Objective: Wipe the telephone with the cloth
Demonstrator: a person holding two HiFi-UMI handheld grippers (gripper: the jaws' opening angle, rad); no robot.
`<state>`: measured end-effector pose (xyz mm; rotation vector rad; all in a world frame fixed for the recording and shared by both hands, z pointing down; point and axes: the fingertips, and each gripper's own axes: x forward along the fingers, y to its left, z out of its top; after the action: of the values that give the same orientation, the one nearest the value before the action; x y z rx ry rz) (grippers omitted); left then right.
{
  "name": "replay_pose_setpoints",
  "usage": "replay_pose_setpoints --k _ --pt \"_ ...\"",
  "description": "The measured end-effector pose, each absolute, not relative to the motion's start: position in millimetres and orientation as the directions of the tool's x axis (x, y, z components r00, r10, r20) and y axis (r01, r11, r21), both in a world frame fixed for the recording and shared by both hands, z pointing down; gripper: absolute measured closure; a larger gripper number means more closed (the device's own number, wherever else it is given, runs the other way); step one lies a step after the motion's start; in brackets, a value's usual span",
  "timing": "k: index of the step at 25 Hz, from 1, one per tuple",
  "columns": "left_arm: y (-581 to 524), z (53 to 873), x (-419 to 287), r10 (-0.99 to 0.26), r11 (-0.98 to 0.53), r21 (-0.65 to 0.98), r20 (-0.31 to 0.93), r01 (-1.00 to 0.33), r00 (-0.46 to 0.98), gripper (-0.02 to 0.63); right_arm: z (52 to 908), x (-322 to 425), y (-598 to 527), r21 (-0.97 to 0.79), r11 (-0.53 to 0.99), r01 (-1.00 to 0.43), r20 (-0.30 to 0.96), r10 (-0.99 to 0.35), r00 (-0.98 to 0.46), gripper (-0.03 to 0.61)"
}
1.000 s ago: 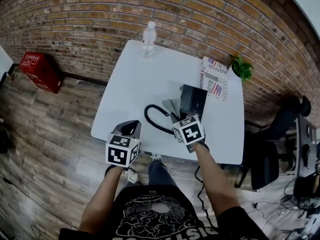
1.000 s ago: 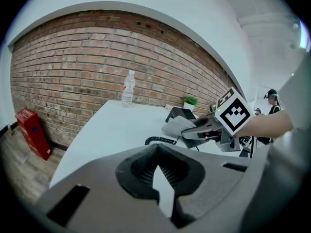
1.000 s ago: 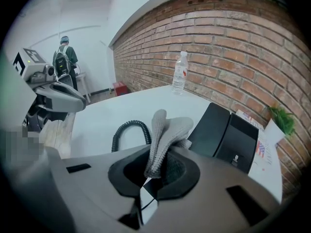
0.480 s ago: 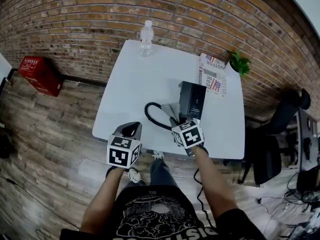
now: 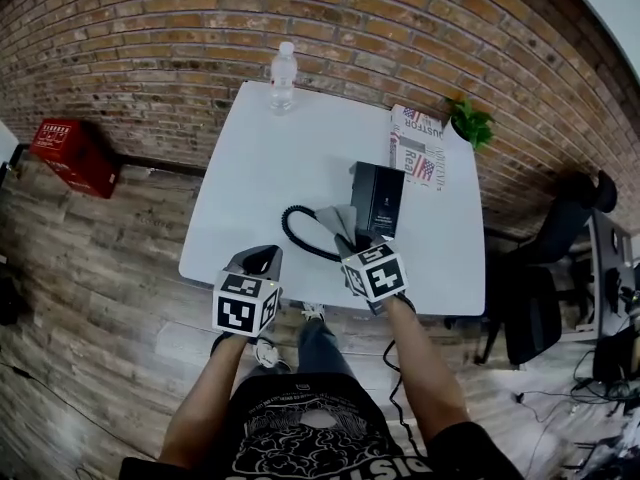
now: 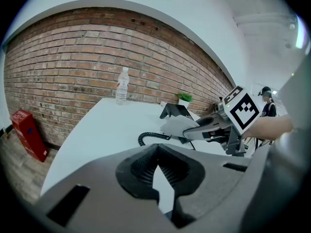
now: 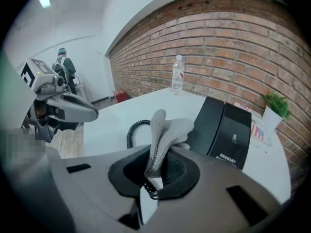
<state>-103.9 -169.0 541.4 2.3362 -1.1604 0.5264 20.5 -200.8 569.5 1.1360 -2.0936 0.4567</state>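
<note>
A black telephone point(image 5: 378, 200) stands on the white table point(image 5: 260, 168), and its coiled cord point(image 5: 298, 234) loops out to its left. My right gripper point(image 5: 356, 242) is shut on a grey cloth point(image 5: 337, 219), which sticks up at the telephone's near left corner. In the right gripper view the cloth point(image 7: 165, 130) rises from between the jaws of my right gripper point(image 7: 153, 171), just before the telephone point(image 7: 228, 127). My left gripper point(image 5: 257, 259) hangs shut and empty off the table's near left edge, apart from the phone. Its own view shows the left gripper point(image 6: 157, 152) with the jaws closed.
A water bottle point(image 5: 282, 76) stands at the far table edge by the brick wall. A printed paper point(image 5: 418, 153) and a small plant point(image 5: 470, 123) sit at the far right. A red crate point(image 5: 65, 148) is on the floor at left, an office chair point(image 5: 545, 268) at right.
The head view has shifted slightly. My right gripper keeps the cloth at the telephone's near left corner, and the left gripper has not visibly moved.
</note>
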Motion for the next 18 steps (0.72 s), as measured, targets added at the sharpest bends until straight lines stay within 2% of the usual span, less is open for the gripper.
replay_pose_setpoints --k 18 --pt "-227.6 520.4 -51.1 -0.618 -0.576 0.25 0.489 -0.778 0.615 0.607 455.5 106.3 -282.6 0.138 0.43 -0.892 0.57 -0.771 -0.284 0.566"
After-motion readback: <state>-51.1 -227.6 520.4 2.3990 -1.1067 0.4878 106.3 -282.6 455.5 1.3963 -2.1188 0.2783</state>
